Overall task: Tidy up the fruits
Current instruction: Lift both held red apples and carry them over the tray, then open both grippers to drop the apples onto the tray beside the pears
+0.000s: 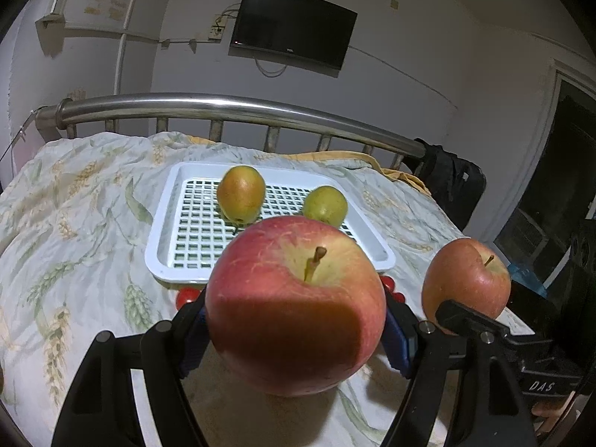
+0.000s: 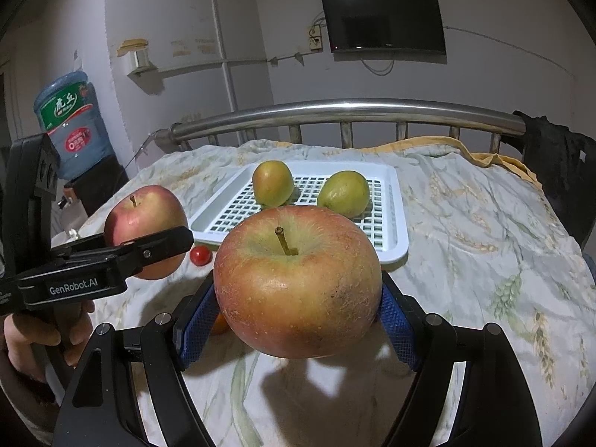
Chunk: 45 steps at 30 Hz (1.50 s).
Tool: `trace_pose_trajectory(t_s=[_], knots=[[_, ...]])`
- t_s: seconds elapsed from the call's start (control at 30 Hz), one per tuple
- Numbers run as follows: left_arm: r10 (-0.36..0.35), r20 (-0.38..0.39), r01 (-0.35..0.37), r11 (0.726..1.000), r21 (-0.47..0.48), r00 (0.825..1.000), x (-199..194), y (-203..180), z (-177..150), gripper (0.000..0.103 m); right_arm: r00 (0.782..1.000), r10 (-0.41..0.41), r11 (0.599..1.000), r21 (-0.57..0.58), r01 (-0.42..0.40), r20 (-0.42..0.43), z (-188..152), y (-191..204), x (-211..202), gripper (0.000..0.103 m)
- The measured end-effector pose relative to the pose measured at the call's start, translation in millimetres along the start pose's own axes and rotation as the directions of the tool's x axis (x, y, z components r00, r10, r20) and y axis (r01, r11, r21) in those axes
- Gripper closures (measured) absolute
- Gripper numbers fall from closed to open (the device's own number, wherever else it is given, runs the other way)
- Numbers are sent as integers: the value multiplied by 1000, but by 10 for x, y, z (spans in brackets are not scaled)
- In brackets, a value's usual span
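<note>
With each hand-held gripper (image 1: 296, 320) (image 2: 298, 305) clamped, 2 apples (image 1: 294, 305) (image 2: 298, 283) aloft.

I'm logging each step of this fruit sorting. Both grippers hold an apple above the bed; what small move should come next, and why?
Probably carry the left gripper forward to bring its red apple over the white tray. The tray lies just ahead, holds only two pears, and has open grid at the front. The right gripper's apple could follow.
</note>
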<state>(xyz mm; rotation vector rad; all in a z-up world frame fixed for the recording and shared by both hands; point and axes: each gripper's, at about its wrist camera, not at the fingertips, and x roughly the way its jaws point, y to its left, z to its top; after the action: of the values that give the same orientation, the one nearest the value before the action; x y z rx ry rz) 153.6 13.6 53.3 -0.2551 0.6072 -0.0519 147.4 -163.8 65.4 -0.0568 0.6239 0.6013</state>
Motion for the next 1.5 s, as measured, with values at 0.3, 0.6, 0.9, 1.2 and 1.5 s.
trace_pose_trajectory(t_s=[0.3,0.6,0.9,1.2,1.5], knots=[[66,-9,-66,997,-39,998,184,260,202,25,1000,-1,1000,-10,1,-9,306,-69,226,24],[111,-38,-114,989,-98,993,517,601,616,25,1000,-8,1000,2,8,-15,802,-210,578,24],[115,-130,-131,984,-123,985,1122,856,1144,25,995,-15,997,77,23,-100,1319,-422,1289,24],[115,-248,-162,971,-177,962,1845,1106,1381,25,969,-63,993,78,84,-239,1572,-478,2099,24],[124,-342,-197,963,-186,931,2352,1193,1425,25,918,-120,986,62,154,-377,1557,-446,2744,24]])
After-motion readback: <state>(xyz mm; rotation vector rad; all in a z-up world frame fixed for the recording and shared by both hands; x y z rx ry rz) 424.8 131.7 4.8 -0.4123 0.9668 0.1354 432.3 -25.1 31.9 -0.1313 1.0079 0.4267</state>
